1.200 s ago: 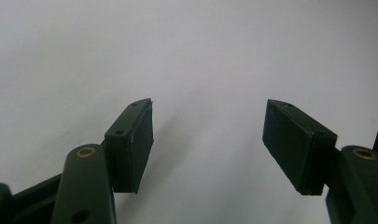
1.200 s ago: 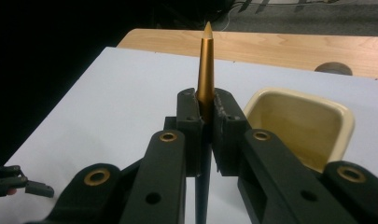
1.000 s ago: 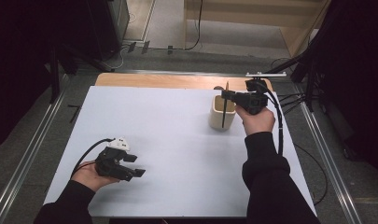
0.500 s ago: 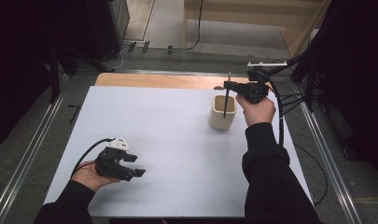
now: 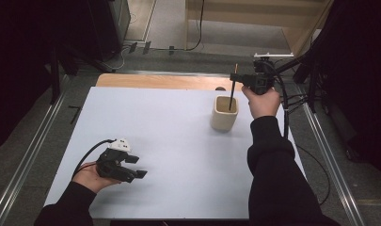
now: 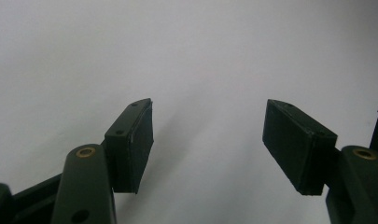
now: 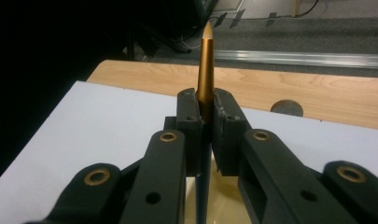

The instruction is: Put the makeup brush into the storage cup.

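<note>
Since a second ago the right gripper (image 5: 236,76), clamped on the gold-tipped pen (image 7: 206,65), has lifted it; its lower end is still inside the beige cup (image 5: 224,113) at 1 o'clock. Extraction is probably underway. The left gripper (image 5: 136,167) rests spread at 7 o'clock.

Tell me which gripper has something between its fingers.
The right gripper, raised above the beige cup: its fingers are shut on an upright gold-tipped pen. The left gripper is open over the bare white table.
</note>
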